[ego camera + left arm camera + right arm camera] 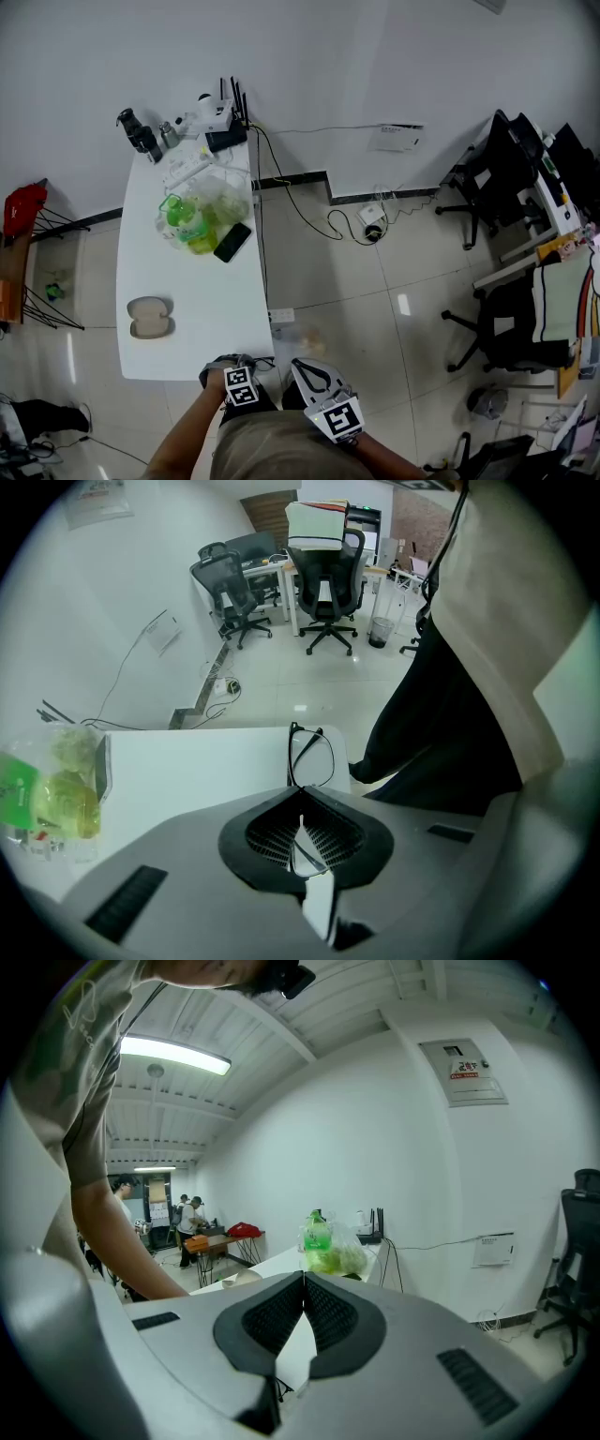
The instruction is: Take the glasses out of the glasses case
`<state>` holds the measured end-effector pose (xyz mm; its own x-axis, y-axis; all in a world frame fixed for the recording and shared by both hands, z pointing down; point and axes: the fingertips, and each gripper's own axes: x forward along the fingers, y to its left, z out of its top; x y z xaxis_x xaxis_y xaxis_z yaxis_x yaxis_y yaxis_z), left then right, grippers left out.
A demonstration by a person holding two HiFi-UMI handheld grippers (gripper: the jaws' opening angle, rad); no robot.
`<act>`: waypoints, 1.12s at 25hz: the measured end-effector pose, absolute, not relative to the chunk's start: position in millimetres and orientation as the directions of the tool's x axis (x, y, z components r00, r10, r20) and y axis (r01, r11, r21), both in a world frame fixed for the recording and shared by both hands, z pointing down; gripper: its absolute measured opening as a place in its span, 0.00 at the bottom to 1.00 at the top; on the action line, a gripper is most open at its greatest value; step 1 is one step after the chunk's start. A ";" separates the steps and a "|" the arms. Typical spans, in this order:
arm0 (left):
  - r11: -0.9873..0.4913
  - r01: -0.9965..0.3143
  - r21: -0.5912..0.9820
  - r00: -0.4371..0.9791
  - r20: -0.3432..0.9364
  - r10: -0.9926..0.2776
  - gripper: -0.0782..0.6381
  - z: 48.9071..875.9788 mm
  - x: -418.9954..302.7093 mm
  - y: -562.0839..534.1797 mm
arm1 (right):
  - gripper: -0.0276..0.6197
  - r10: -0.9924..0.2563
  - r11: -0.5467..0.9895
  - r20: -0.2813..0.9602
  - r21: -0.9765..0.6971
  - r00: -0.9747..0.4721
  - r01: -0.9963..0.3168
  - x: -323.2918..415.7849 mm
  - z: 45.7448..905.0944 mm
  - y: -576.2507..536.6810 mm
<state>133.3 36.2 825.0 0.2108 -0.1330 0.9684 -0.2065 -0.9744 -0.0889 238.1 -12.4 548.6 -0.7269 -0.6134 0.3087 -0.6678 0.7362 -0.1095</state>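
An open beige glasses case (pixel 150 317) lies on the white table (pixel 202 300) near its front left; it also shows as a pale shape (pixel 240 1279) past the right jaws. Black-framed glasses (pixel 310 756) stick out beyond my left gripper (pixel 300 791), which is shut on one temple and holds them over the table's near right corner. In the head view the left gripper (pixel 238 379) is at the table's front edge, and the glasses are too small to make out there. My right gripper (pixel 328 398) hangs beside it off the table, its jaws (pixel 303 1277) shut with nothing in them.
A plastic bag with green bottles (pixel 192 220) and a black phone (pixel 232 242) lie mid-table. A router and small devices (pixel 220 117) crowd the far end. Cables (pixel 319 211) trail on the floor. Office chairs (pixel 502 319) stand at the right.
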 end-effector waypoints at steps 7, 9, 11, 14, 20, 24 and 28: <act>-0.975 -0.205 -0.084 0.215 0.968 -0.128 0.13 824.9 133.2 38.4 | 0.06 -0.627 0.720 0.289 -0.142 -0.724 -0.680 240.3 546.7 -15.3; -0.976 -0.203 -0.083 0.217 0.968 -0.128 0.13 824.4 134.7 38.3 | 0.06 -0.625 0.715 0.299 -0.153 -0.721 -0.682 242.0 549.1 -15.1; -0.977 -0.197 -0.085 0.216 0.968 -0.128 0.13 823.5 135.9 38.3 | 0.06 -0.626 0.710 0.311 -0.154 -0.715 -0.688 243.1 550.7 -15.7; -0.977 -0.197 -0.084 0.216 0.968 -0.127 0.13 823.2 134.6 37.9 | 0.06 -0.623 0.712 0.316 -0.151 -0.716 -0.686 239.9 551.8 -15.6; -0.975 -0.204 -0.091 0.219 0.966 -0.136 0.13 823.9 133.6 35.6 | 0.06 -0.613 0.718 0.313 -0.163 -0.725 -0.677 236.9 553.9 -13.4; -0.972 -0.212 -0.099 0.221 0.964 -0.146 0.13 825.0 133.4 35.1 | 0.06 -0.617 0.710 0.312 -0.174 -0.722 -0.682 238.7 557.1 -13.6; -0.972 -0.212 -0.103 0.222 0.963 -0.151 0.13 824.5 132.8 34.0 | 0.06 -0.618 0.710 0.309 -0.176 -0.723 -0.682 238.6 557.0 -12.6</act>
